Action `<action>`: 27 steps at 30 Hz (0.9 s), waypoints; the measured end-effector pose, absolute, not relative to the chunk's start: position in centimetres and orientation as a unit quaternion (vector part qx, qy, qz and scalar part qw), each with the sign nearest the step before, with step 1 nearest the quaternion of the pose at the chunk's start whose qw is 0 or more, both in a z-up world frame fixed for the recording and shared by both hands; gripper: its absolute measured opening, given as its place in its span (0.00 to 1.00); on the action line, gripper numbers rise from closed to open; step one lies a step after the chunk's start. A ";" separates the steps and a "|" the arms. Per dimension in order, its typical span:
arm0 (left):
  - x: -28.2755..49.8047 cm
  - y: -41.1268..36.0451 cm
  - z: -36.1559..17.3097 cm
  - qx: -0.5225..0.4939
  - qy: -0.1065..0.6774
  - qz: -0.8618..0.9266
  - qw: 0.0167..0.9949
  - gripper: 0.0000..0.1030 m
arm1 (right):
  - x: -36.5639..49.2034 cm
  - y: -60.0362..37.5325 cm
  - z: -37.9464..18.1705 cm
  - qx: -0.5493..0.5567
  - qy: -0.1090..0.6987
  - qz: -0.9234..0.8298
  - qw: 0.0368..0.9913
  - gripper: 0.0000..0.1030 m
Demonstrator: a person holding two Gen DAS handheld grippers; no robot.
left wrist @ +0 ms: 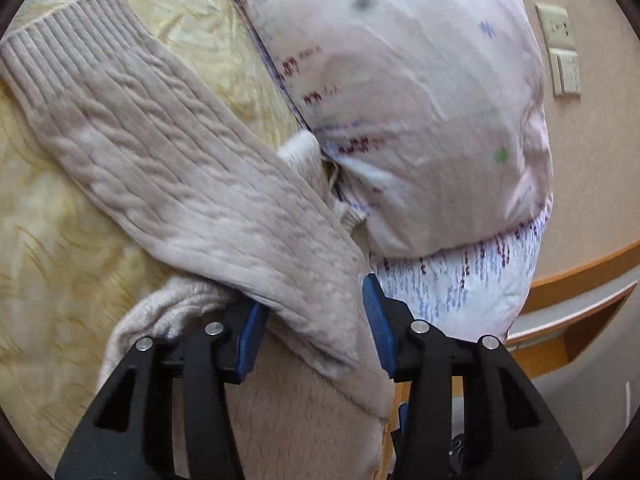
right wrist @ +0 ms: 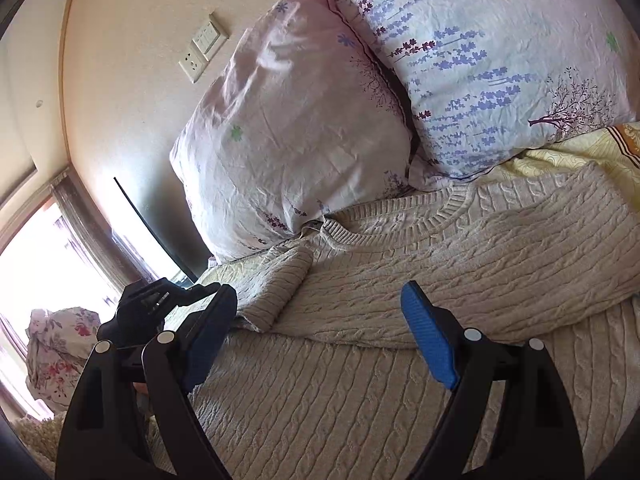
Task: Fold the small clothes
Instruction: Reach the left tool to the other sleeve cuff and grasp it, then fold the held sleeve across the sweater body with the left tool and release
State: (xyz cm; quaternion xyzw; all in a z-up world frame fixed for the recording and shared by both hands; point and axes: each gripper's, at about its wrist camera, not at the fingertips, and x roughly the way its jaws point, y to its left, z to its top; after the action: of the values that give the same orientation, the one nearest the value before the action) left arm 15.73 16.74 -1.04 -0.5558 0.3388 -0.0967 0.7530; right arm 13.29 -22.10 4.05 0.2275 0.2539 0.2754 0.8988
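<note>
pillows (right wrist: 304, 132) crowd sweater's (right wrist: 440, 280) far edge — near side open

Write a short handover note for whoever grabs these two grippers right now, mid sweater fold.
Left gripper: open, the beige cable-knit sweater's sleeve lies loose between its blue pads.
Right gripper: open, empty, above the sweater body.
Sweater lies on the yellow bedspread against the floral pillows.
Done: one sleeve folded across the chest.
Left: settle the other sleeve, then fold the body.

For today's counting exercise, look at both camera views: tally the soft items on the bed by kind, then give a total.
Floral pillows: 2
Beige cable-knit sweater: 1
Yellow patterned bedsheet: 1
Total: 4
</note>
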 end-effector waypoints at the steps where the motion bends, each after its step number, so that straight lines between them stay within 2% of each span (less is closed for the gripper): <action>1: 15.7 17.8 -1.2 -0.568 0.335 -0.089 0.746 0.41 | 13.2 -22.1 4.1 0.228 0.253 0.276 0.899 0.83; 4: 14.8 20.7 -1.5 -0.582 0.327 -0.029 0.744 0.42 | 13.2 -22.1 4.2 0.229 0.251 0.277 0.899 0.83; 11: 12.7 25.9 -1.8 -0.609 0.289 0.055 0.737 0.34 | 13.0 -21.9 4.4 0.225 0.248 0.277 0.901 0.83; 12: 12.5 26.6 -1.9 -0.604 0.290 0.066 0.740 0.29 | 12.9 -21.9 4.4 0.224 0.246 0.276 0.902 0.83; 15: 13.7 26.6 -2.1 -0.579 0.314 0.065 0.750 0.07 | 12.5 -22.2 5.1 0.233 0.237 0.272 0.903 0.83; 21: 15.8 21.3 2.2 -0.570 0.287 -0.052 0.768 0.05 | 8.8 -24.2 7.8 0.244 0.198 0.277 0.908 0.83; 27: 18.9 10.1 6.8 -0.545 0.276 -0.211 0.763 0.05 | 4.4 -28.0 8.0 0.242 0.177 0.236 0.924 0.86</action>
State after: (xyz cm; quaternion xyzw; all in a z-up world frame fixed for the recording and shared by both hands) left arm 18.86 10.06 6.79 -0.5445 0.2762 -0.2107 0.7634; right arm 4.35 -27.98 7.96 0.2421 0.1768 0.2356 0.9244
